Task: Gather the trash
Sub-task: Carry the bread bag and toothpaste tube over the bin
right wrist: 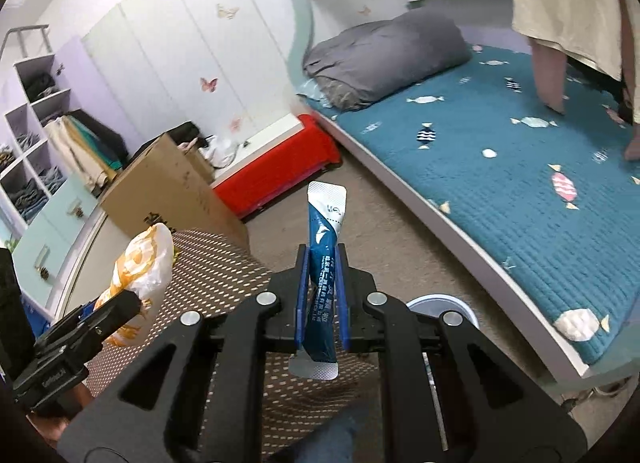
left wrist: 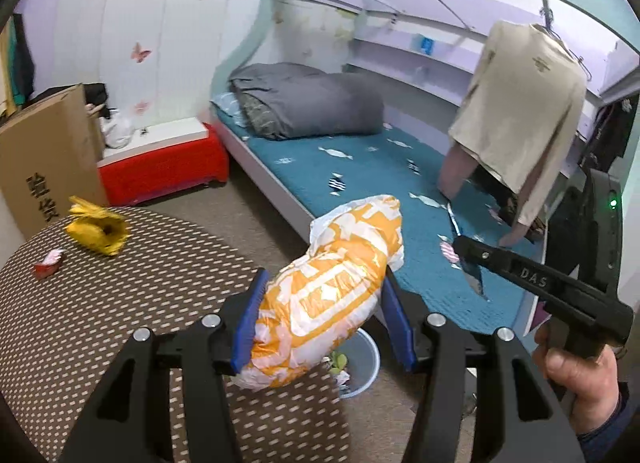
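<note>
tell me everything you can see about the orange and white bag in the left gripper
The bag is thin, crinkly plastic, white with a bold orange print, bunched into a plump oblong bundle with something inside. It sits tilted, its top leaning up and away to the right. The left gripper holds it: the blue pads press its lower sides. It hangs in the air past the edge of the dotted brown table, above a pale bin on the floor.
</note>
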Available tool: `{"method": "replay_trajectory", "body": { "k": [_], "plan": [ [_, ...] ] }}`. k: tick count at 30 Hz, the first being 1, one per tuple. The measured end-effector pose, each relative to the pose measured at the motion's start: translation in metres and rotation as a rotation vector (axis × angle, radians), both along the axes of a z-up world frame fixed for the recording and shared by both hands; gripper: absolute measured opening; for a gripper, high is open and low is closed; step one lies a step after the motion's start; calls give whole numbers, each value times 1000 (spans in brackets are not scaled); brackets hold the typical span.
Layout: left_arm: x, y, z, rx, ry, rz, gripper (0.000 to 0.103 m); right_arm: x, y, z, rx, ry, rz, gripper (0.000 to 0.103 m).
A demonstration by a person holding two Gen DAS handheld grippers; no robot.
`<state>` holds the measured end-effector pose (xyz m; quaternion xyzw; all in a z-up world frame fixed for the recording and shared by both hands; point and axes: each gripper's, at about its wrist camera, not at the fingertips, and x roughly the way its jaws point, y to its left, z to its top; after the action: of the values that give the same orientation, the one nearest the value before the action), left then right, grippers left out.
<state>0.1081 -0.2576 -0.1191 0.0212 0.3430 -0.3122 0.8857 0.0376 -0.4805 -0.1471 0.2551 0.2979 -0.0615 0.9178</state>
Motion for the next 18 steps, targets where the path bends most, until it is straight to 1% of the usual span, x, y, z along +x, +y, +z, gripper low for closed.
{"method": "replay_trajectory", "body": {
  "k": [5,8,12,18],
  "plan": [
    [8,-33,-7,-1,32,-33,54,3,-28,-11,19,18,-35,13],
    [17,-57,-20,13,68,-46,54,10,-43,-26,43,47,-52,13],
    [29,-92,-46,57,129,-80,54,18,-60,-53,80,97,-75,13],
    [46,-130,-88,133,228,-117,54,29,-81,-93,132,166,-105,13]
  ]
}}
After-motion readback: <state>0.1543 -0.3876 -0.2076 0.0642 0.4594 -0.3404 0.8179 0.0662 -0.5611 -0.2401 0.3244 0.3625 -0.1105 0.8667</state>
